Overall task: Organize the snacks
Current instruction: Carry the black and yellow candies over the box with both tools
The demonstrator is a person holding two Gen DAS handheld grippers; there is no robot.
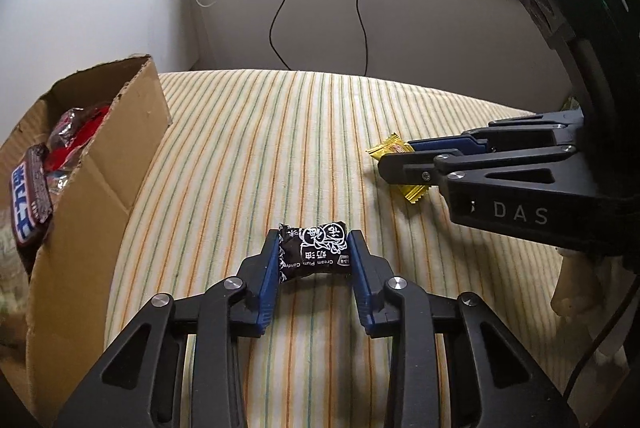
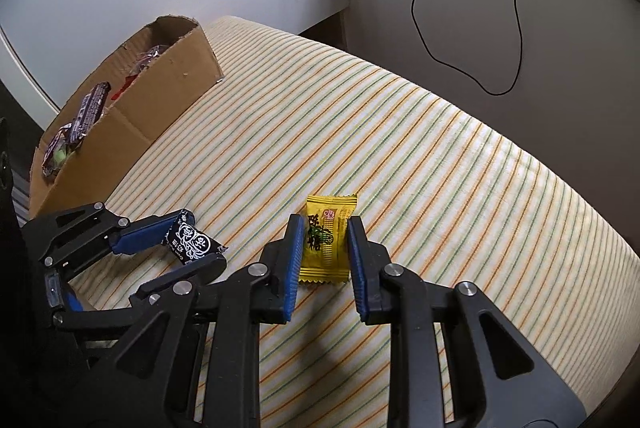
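Note:
My left gripper (image 1: pixel 315 252) is shut on a black plum candy (image 1: pixel 314 251), its blue pads pressing both ends just above the striped cloth; this shows in the right wrist view too, the left gripper (image 2: pixel 194 242) around the black candy (image 2: pixel 191 242). My right gripper (image 2: pixel 323 242) is closed around a yellow candy (image 2: pixel 326 242) lying on the cloth, pads at its sides. In the left wrist view the right gripper (image 1: pixel 394 157) straddles the yellow candy (image 1: pixel 412 189).
A cardboard box (image 1: pixel 100 163) with several wrapped snacks stands at the left, also seen in the right wrist view (image 2: pixel 132 131). The striped cloth (image 1: pixel 280 131) covers the surface. Black cables (image 1: pixel 362 7) hang on the wall behind.

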